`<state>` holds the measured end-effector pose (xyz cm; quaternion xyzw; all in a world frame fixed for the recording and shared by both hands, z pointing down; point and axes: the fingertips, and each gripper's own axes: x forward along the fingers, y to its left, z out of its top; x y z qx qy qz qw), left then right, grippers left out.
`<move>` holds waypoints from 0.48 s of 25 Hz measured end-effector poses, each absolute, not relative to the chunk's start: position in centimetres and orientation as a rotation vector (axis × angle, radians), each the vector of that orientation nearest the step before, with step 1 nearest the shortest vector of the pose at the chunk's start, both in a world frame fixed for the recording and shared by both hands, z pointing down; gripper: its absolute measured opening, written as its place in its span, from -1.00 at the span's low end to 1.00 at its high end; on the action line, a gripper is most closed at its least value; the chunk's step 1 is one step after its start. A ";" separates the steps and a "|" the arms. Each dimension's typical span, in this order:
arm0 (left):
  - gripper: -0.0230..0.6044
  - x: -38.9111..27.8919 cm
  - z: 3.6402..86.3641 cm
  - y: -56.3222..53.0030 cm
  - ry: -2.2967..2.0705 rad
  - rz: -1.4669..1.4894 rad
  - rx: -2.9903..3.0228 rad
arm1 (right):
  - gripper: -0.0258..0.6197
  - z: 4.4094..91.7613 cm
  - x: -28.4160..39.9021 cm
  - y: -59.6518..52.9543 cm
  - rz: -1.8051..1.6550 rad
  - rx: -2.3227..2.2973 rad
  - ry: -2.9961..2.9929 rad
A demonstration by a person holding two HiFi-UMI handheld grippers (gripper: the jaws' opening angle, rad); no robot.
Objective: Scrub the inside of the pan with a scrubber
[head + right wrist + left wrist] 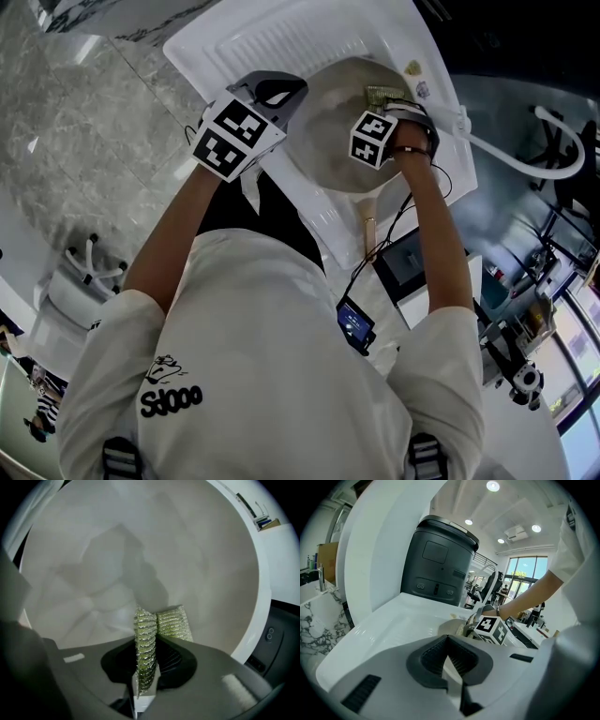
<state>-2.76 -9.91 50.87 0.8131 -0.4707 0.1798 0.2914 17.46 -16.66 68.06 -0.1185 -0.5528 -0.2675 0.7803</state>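
A round pan (pixel 328 141) with a pale grey inside lies in the white sink tray (pixel 244 47); its handle (pixel 369 228) points toward me. My right gripper (pixel 398 108) is shut on a gold-green scrubber (pixel 380 94) at the pan's far right side. In the right gripper view the folded scrubber (pixel 145 644) sticks out of my right gripper (pixel 147 667) and presses on the pan's inner wall (pixel 117 550). My left gripper (pixel 277 94) sits at the pan's left rim. In the left gripper view its jaws (pixel 449 656) are closed on a thin pale edge, the pan's rim (pixel 446 624).
A marble counter (pixel 75 112) lies left of the tray. A white curved pipe (pixel 525 164) runs off the tray's right side. A dark bin-like unit (pixel 438 566) stands behind the tray. Cables and a small screen (pixel 356 323) hang by my right arm.
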 end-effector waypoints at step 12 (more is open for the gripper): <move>-0.91 -2.5 51.3 -9.9 -1.258 0.494 2.160 | -0.69 67.5 22.4 -9.5 -0.306 -0.430 -1.124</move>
